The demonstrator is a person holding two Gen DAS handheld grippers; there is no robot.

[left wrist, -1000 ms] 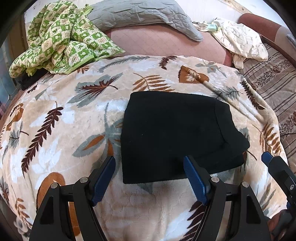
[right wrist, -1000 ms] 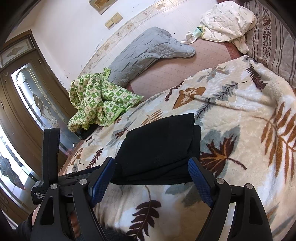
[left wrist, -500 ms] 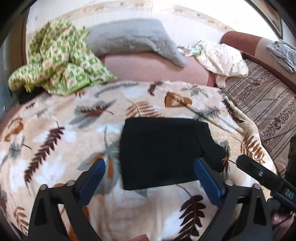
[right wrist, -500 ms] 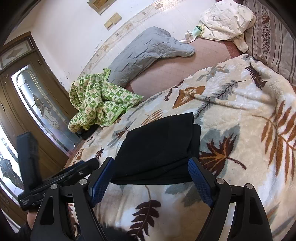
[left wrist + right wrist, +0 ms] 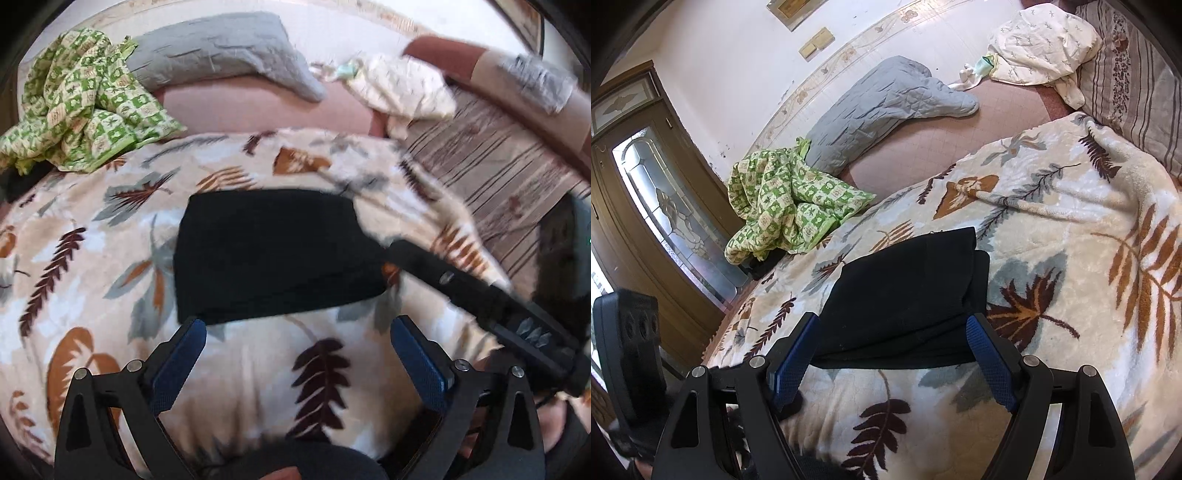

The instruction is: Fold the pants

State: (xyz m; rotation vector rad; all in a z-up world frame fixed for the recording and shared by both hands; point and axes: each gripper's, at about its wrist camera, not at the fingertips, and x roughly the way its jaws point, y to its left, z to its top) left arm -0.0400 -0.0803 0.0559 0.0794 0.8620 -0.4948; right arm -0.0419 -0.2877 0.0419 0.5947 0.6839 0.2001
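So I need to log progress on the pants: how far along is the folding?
Done, by the look of it: the black pants lie in a compact folded rectangle on the leaf-print blanket. Nothing is in hand: the left gripper and right gripper are both open and empty. Left: perhaps only squaring the layers' slightly offset right edge.

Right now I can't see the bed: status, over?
Left gripper open, empty. Right gripper open, at the near edge of the black pants. Pants folded on leaf-print blanket. Nothing in the way.
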